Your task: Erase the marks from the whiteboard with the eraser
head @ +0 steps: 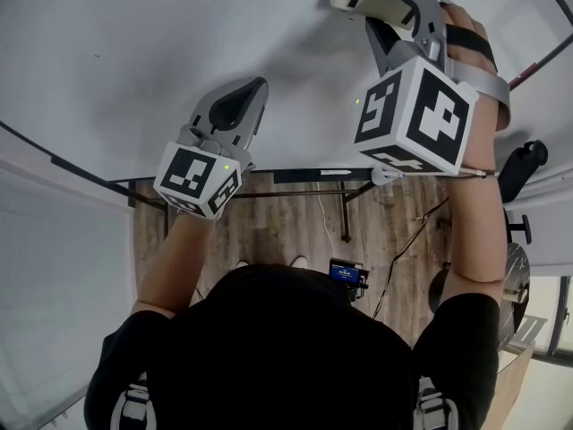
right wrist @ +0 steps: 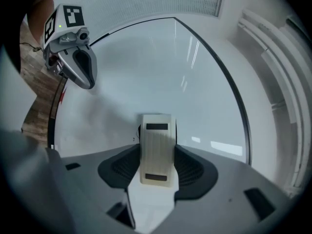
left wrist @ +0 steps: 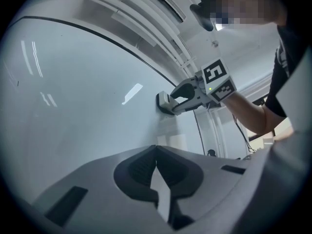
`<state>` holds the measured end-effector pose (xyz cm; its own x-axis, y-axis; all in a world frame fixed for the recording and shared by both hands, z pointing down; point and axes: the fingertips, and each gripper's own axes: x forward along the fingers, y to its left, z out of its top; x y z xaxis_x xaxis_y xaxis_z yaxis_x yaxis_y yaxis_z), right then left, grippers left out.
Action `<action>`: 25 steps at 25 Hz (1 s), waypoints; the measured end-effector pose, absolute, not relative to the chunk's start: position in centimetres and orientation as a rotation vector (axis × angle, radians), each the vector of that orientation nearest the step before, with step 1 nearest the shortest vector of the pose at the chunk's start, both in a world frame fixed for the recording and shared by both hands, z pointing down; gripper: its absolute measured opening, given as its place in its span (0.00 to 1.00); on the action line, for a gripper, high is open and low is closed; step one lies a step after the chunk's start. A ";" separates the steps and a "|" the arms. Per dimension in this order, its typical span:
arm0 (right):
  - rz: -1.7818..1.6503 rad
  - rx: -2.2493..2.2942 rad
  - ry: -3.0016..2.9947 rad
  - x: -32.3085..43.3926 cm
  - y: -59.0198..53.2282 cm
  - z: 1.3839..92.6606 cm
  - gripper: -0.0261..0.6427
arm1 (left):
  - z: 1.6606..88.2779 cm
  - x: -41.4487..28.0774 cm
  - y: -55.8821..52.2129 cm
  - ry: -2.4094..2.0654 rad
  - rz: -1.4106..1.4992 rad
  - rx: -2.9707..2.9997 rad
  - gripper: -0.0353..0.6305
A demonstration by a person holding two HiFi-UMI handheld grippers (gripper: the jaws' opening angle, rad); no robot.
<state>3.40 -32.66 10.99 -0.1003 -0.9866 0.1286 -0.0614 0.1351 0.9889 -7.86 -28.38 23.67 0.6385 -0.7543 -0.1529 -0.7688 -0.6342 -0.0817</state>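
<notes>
White fills nearly every view: the whiteboard (head: 161,43) looks almost bare, with no writing that we can make out across its wide middle. We see only a tiny dark speck (right wrist: 135,139) just left of the eraser (right wrist: 157,126) in the right gripper view, and a faint tick (head: 97,56) far out on the board's left in the head view. Whether these are ink or dirt we cannot tell. We judge the wiping close to finished, with at most these small spots, and any area outside the views, left to go over.

Our right tool (right wrist: 157,152) is closed onto the eraser. Its two jaws press the long sides of the pale ribbed block, which stands between them with its far face toward the board and seemingly against it. In the head view it sits above and to the right of our left tool (left wrist: 156,151). That one has its jaws brought together, tips meeting, with nothing between them. It hovers near the board, and whether it touches the surface we cannot tell.
</notes>
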 end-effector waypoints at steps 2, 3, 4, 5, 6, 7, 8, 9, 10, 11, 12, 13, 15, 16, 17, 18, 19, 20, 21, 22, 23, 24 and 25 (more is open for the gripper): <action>-1.117 1.078 -1.384 3.3 -32.8 12.0 0.36 | 23.5 -7.6 -28.5 1.268 0.156 -2.718 0.06; -1.099 1.053 -1.379 3.3 -32.8 12.9 0.36 | 23.5 -7.5 -28.5 1.267 0.155 -2.719 0.06; -1.072 1.020 -1.382 3.3 -33.0 14.2 0.36 | 23.5 -7.4 -28.6 1.266 0.153 -2.720 0.06; -1.040 0.982 -1.388 3.2 -33.1 15.8 0.36 | 23.6 -7.4 -28.6 1.265 0.152 -2.720 0.06; -1.012 0.943 -1.394 2.9 -33.3 17.5 0.36 | 23.7 -7.4 -28.6 1.265 0.151 -2.721 0.06; -0.988 0.905 -1.400 2.7 -33.4 19.4 0.36 | 23.9 -7.6 -28.6 1.268 0.152 -2.720 0.06; -0.961 0.867 -1.409 2.5 -33.5 21.3 0.36 | 23.9 -7.7 -28.6 1.271 0.153 -2.720 0.06; -0.934 0.829 -1.420 2.3 -33.5 23.2 0.36 | 24.0 -7.9 -28.5 1.275 0.152 -2.719 0.06; -0.913 0.800 -1.428 2.2 -33.5 24.9 0.36 | 24.0 -8.0 -28.5 1.279 0.150 -2.719 0.06; -0.908 0.784 -1.430 2.2 -33.6 26.1 0.36 | 24.1 -8.0 -28.5 1.283 0.148 -2.719 0.06; -0.916 0.783 -1.427 2.3 -33.6 26.9 0.37 | 24.1 -8.1 -28.5 1.287 0.146 -2.718 0.06; -0.923 0.788 -1.427 2.3 -33.6 27.2 0.36 | 24.2 -8.2 -28.6 1.291 0.143 -2.718 0.06; -0.916 0.793 -1.441 2.4 -33.4 27.5 0.37 | 24.5 -8.4 -28.8 1.299 0.141 -2.718 0.06; -0.912 0.792 -1.447 2.4 -33.3 27.6 0.37 | 24.6 -8.5 -28.8 1.303 0.141 -2.719 0.06; -0.913 0.791 -1.451 2.4 -33.1 27.6 0.37 | 24.6 -8.5 -28.9 1.307 0.141 -2.721 0.06; -0.918 0.792 -1.453 2.4 -32.9 27.6 0.37 | 24.7 -8.5 -29.0 1.309 0.140 -2.722 0.06; -0.923 0.794 -1.456 2.4 -32.7 27.6 0.37 | 24.7 -8.4 -29.0 1.308 0.137 -2.724 0.06; -0.927 0.797 -1.460 2.5 -32.5 27.7 0.37 | 24.8 -8.2 -29.0 1.306 0.134 -2.727 0.06; -0.931 0.802 -1.461 2.5 -32.4 27.7 0.37 | 24.9 -8.2 -29.1 1.303 0.131 -2.729 0.06; -0.937 0.807 -1.459 2.5 -32.3 27.8 0.37 | 25.1 -8.1 -29.1 1.302 0.128 -2.732 0.06; -0.947 0.811 -1.457 2.5 -32.4 28.0 0.37 | 25.2 -8.1 -29.2 1.302 0.127 -2.734 0.06; -0.957 0.815 -1.457 2.4 -32.4 28.2 0.37 | 25.4 -8.0 -29.2 1.302 0.126 -2.736 0.06; -0.968 0.818 -1.458 2.3 -32.5 28.3 0.37 | 25.5 -8.0 -29.1 1.303 0.125 -2.736 0.06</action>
<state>2.34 -32.48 28.30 -0.1104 -0.9012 0.4190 0.0366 0.4176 0.9079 -7.97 -29.14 25.54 0.6287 -0.7683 -0.1205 -0.7772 -0.6262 -0.0623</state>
